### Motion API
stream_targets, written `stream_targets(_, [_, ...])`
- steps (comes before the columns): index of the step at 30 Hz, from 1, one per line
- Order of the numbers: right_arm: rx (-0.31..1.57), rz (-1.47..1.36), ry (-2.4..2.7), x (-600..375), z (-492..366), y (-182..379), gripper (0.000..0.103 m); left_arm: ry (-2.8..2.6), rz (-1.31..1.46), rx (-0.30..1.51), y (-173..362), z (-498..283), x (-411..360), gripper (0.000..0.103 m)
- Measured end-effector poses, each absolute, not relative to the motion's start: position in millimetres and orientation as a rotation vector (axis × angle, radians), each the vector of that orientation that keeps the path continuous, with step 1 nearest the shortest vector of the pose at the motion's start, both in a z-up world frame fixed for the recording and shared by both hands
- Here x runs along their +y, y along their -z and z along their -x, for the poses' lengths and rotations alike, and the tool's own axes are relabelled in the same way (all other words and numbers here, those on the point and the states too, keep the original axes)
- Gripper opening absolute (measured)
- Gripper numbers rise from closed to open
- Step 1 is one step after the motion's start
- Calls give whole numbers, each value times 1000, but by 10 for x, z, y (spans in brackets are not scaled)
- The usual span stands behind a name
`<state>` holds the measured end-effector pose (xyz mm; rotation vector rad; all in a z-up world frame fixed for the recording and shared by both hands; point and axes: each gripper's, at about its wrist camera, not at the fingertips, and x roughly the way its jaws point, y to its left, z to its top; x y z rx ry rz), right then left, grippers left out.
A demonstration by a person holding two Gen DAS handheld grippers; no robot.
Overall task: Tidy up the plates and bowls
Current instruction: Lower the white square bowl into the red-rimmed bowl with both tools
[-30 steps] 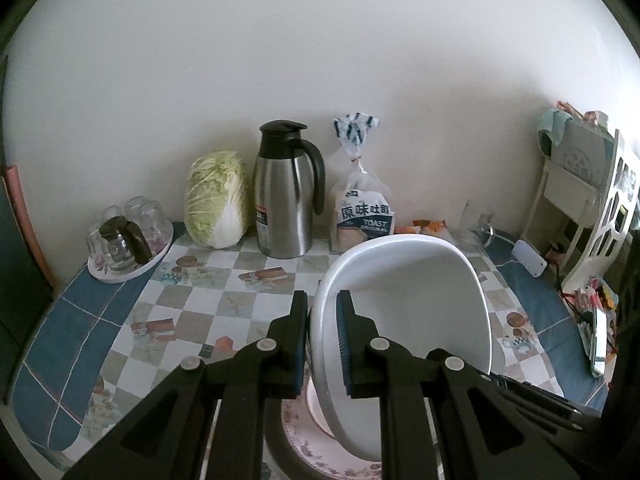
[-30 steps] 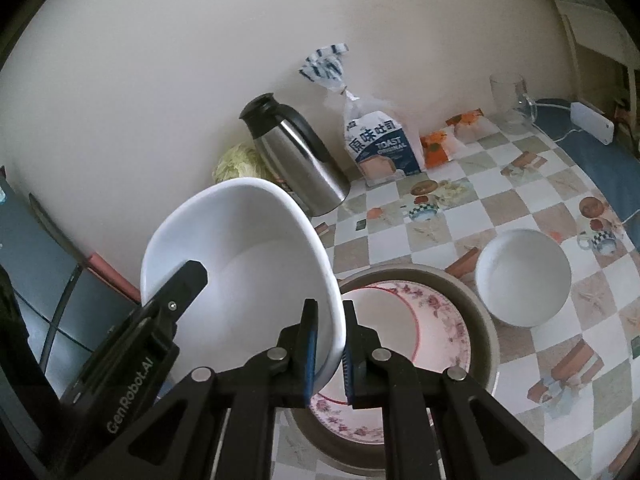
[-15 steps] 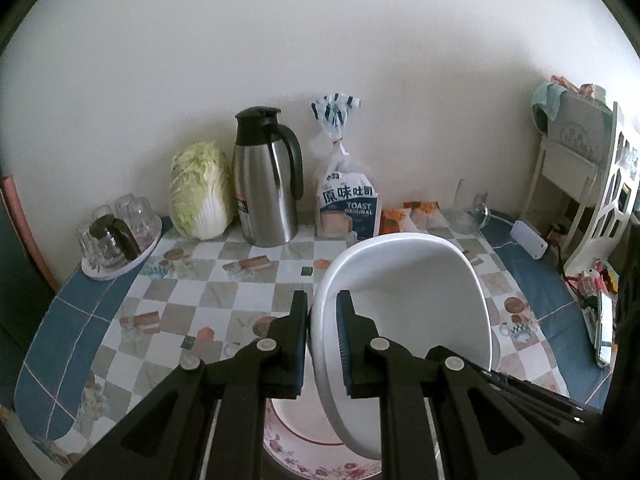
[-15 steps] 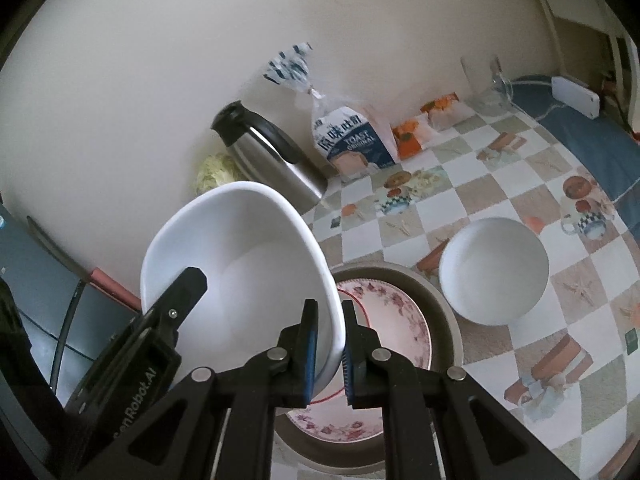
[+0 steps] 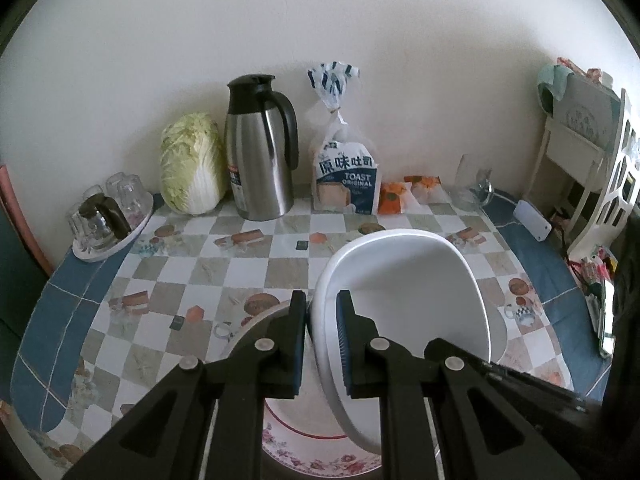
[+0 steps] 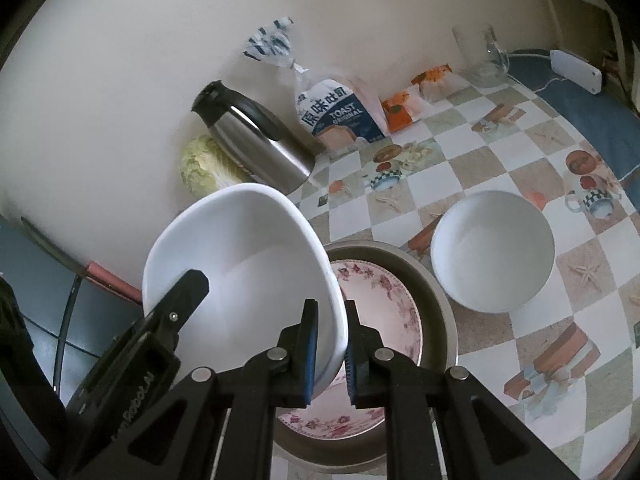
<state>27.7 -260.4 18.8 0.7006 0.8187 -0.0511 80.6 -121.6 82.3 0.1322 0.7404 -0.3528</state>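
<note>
A large white bowl (image 5: pixel 408 292) hangs tilted between my two grippers, just above a stack of plates. My left gripper (image 5: pixel 321 308) is shut on its left rim. The right gripper (image 6: pixel 331 312) is shut on the opposite rim of the same bowl (image 6: pixel 240 256). Under the bowl lies a floral plate (image 6: pixel 384 300) inside a wider grey plate (image 6: pixel 436 304); the bowl hides much of both. A smaller white bowl (image 6: pixel 494 252) stands on the checked tablecloth just right of the stack.
Along the back wall stand a cabbage (image 5: pixel 192 164), a steel thermos jug (image 5: pixel 260 148), a bag of toast (image 5: pixel 346 176), orange snack packets (image 5: pixel 392 198) and a drinking glass (image 5: pixel 472 184). A tray of upturned glasses (image 5: pixel 108 216) sits far left. A white shelf (image 5: pixel 592 160) stands at the right.
Both grippers have sunk with the large white bowl, bringing it closer over the stacked plates. Both grips look the same as before.
</note>
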Motion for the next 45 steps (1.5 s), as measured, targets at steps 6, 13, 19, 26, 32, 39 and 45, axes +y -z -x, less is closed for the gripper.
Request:
stream_targets(6, [842,-718,50,-2649,-336,-80,14,349,-142,777,-749,-850,-1224,15])
stream_targets(13, [875,-680,22,-2475,-417,-20,15,309,-134,813,-705,-906,-1090,14])
stream_targets(19, [904,-639,20,-2356,-476,34,15,307,-74,878,-576,-997,-960,14])
stream_targets(26, [933,-606,32,-2296,-540,101,15,302,-45,908,-492,-1068,-895,14])
stream_targets(32, [943,-558,49,-2203,-580,104,15,300,-21,936,-422,-1124,-834,15])
stream_targets(39, [943,-518,69,-2149,-614,114,15,304,-9,945,-382,-1157,-814,14])
stream_targets(45, [936,-510,79,-2153,-614,111,15,310,3,949,-365,-1181,-795,14])
